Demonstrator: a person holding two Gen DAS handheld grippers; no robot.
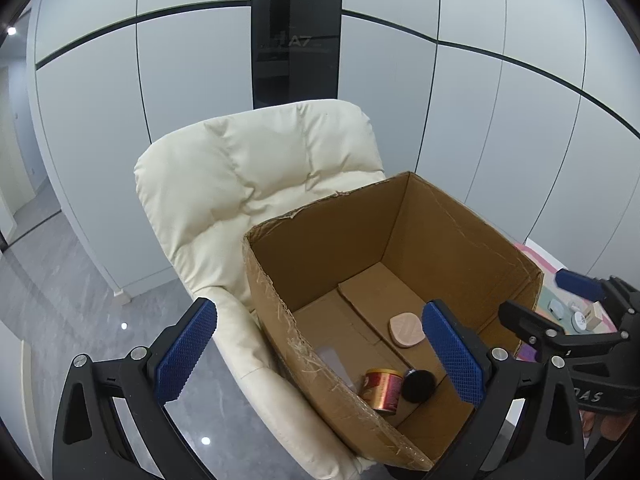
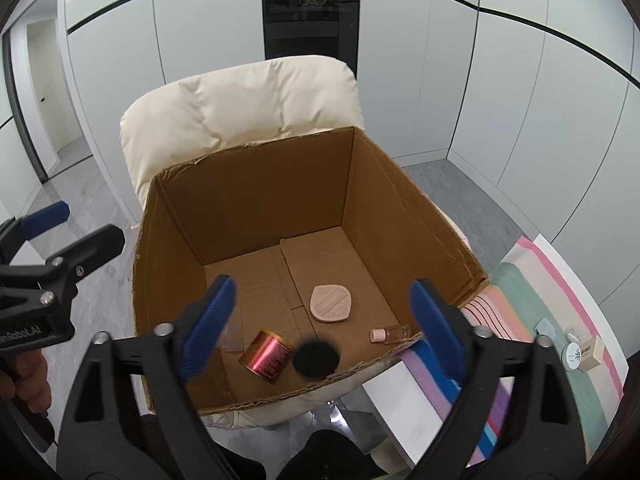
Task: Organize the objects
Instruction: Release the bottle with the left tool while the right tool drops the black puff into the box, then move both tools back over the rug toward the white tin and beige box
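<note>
An open cardboard box (image 1: 460, 232) (image 2: 256, 184) rests on a cream chair. On its floor lie a red tin (image 1: 383, 390) (image 2: 267, 355), a pink flat compact (image 1: 408, 329) (image 2: 330, 304) and a small pink-capped bottle (image 2: 390, 334). A blurred black round object (image 2: 317, 359) (image 1: 418, 386) shows beside the tin; I cannot tell whether it rests on the floor. My left gripper (image 1: 320, 352) is open and empty over the box's left wall. My right gripper (image 2: 322, 324) is open and empty above the box's near edge.
The cream padded chair (image 1: 240, 184) (image 2: 240, 96) holds the box. A striped pastel mat (image 2: 560, 320) on a white table at the right bears a white round jar (image 2: 573, 357), a small beige box (image 2: 591, 354) and a pale blue item (image 2: 545, 327). Grey cabinet panels stand behind.
</note>
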